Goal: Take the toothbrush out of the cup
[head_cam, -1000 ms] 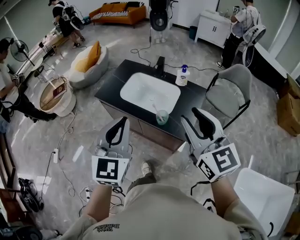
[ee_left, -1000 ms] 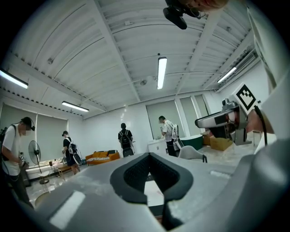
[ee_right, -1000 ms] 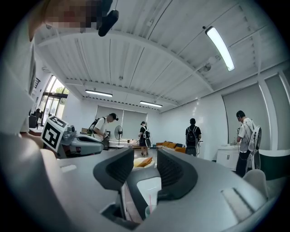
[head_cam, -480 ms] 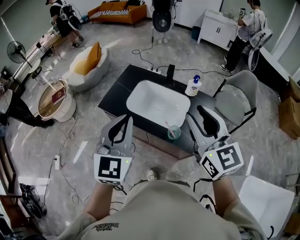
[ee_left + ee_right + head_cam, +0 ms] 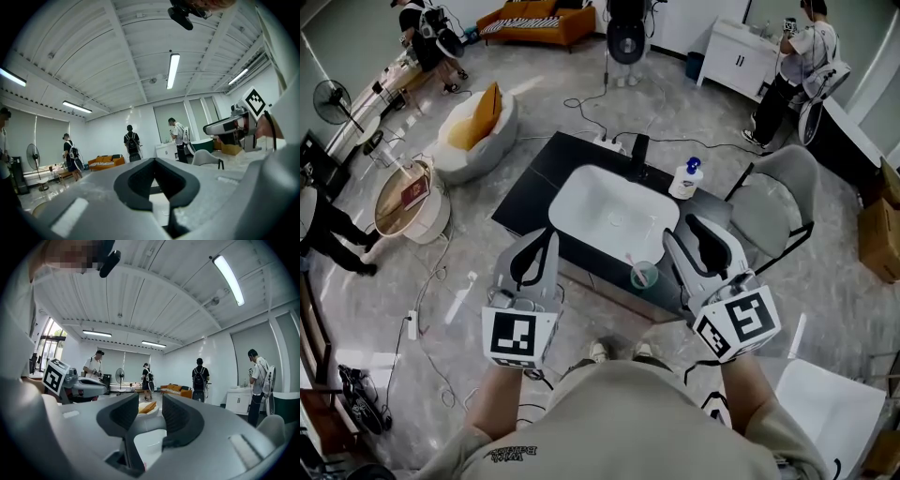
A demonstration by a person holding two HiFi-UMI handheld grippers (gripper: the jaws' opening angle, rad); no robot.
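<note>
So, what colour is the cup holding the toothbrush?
Pale translucent green; the cup shows best in the head view.

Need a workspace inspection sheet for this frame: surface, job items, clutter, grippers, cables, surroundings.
Surface: black counter with a white sink set in it.
Job's things: toothbrush stands in the cup at the sink's near right corner.
Clutter: soap bottle beside the faucet.
Grippers: left gripper shut, empty; right gripper open, empty; both short of the cup.
Cables: loose on the floor; power strip at left.
Surroundings: grey chair right of the counter; people by the far walls.
</note>
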